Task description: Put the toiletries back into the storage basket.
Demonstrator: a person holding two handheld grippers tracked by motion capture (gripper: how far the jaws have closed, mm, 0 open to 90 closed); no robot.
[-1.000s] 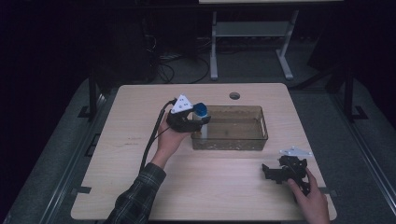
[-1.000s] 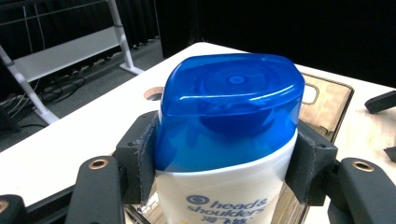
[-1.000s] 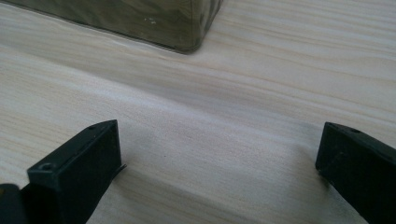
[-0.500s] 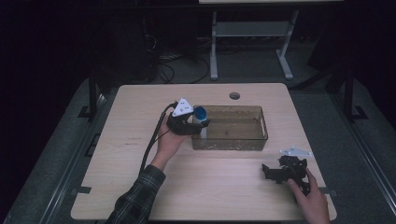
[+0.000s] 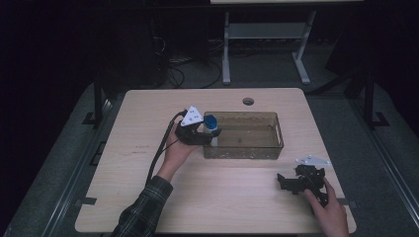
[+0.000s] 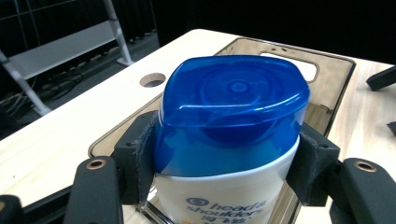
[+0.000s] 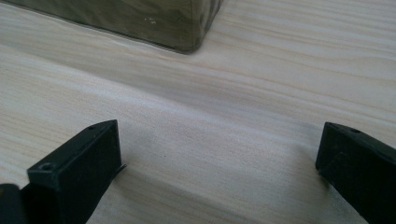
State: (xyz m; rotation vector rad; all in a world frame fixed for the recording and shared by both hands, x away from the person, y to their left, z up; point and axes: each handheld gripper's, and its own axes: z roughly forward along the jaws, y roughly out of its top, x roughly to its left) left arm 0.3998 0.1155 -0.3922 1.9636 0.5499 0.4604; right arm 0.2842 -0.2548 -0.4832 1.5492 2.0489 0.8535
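Observation:
A white shampoo bottle with a blue cap (image 6: 233, 107) stands upright between the pads of my left gripper (image 6: 229, 158), which press on both of its sides. From above, the bottle (image 5: 211, 121) and my left gripper (image 5: 208, 131) hang over the left end of a clear brown bin (image 5: 247, 148). In the left gripper view the bin (image 6: 327, 79) lies behind and below the bottle. My right gripper (image 5: 289, 177) rests on the table at the front right, held by a hand. Its jaws (image 7: 219, 158) stand wide apart over bare wood, with nothing between them.
The bin looks empty inside. One of its corners (image 7: 187, 23) shows ahead of my right gripper. A round cable hole (image 5: 248, 101) sits in the table behind the bin. A metal stand (image 5: 267, 44) is on the floor beyond the table.

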